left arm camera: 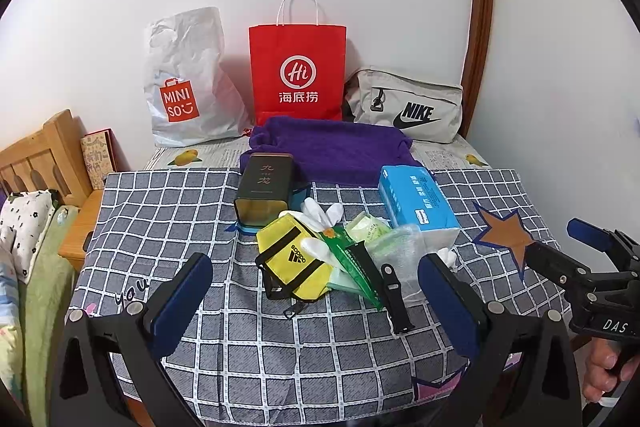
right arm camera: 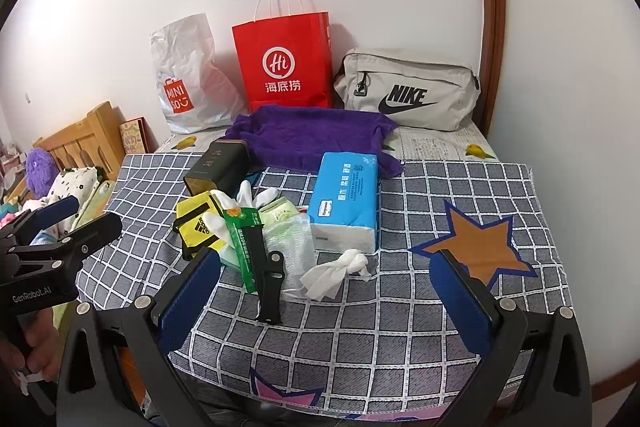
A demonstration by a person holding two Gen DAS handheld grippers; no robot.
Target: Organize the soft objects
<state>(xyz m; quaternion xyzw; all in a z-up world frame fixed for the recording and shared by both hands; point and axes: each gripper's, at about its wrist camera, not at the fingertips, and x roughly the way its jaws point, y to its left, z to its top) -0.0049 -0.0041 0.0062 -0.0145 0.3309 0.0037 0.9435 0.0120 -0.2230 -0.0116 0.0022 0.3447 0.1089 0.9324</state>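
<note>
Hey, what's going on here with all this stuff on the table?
A person holds a gripper in each hand over a checked tablecloth. The left gripper and right gripper are both open and empty. A pile waits untouched: yellow pouch, white gloves, watch strap, tissue pack, crumpled tissue. Three bags stand against the wall.

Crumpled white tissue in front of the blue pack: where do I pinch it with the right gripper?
Take the crumpled white tissue at its bunched knot nearest the blue tissue pack, coming straight down from above. It lies loose on the checked cloth, apart from the black strap. The right gripper is open and near.
</note>
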